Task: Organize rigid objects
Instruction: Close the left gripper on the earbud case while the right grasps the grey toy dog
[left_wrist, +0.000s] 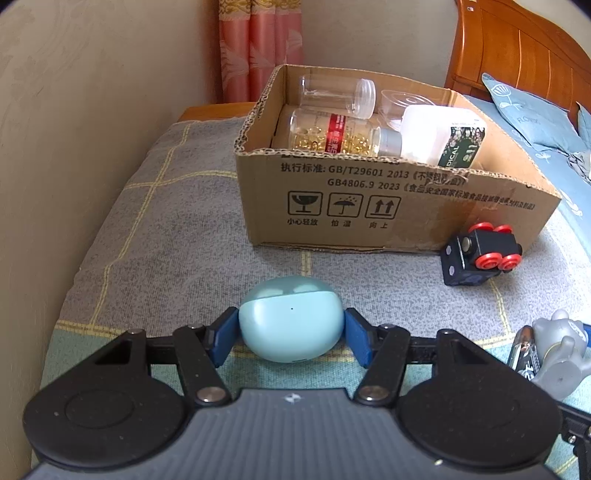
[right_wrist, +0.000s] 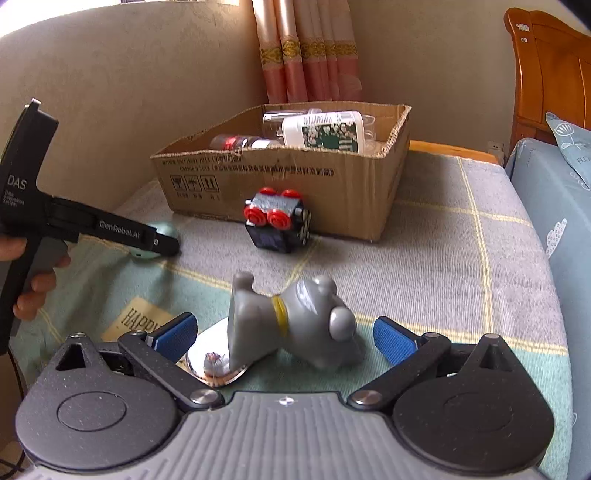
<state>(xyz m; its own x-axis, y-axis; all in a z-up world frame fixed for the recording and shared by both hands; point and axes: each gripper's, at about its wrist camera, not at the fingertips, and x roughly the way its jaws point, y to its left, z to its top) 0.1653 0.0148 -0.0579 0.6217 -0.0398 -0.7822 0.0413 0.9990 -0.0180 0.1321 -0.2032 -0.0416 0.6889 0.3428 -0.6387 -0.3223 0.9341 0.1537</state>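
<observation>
My left gripper (left_wrist: 291, 334) is shut on a light blue earbud case (left_wrist: 290, 319), low over the blanket in front of the cardboard box (left_wrist: 369, 206). The box holds a clear jar (left_wrist: 336, 96), a capsule bottle (left_wrist: 340, 134) and a white bottle (left_wrist: 439, 136). My right gripper (right_wrist: 286, 334) is open, its blue pads either side of a grey dog figurine (right_wrist: 291, 317) lying on its side, not touching it. A black cube with red wheels (right_wrist: 277, 223) stands before the box. The left gripper (right_wrist: 162, 242) and case (right_wrist: 164, 230) also show in the right wrist view.
A shiny metal disc (right_wrist: 210, 354) lies under the figurine beside my right gripper. A battery (left_wrist: 524, 350) lies near the figurine (left_wrist: 561, 354). A wall runs along the left, a wooden headboard (left_wrist: 517, 48) and blue pillows (left_wrist: 532, 114) are at the right. The checked blanket (right_wrist: 443, 240) covers the bed.
</observation>
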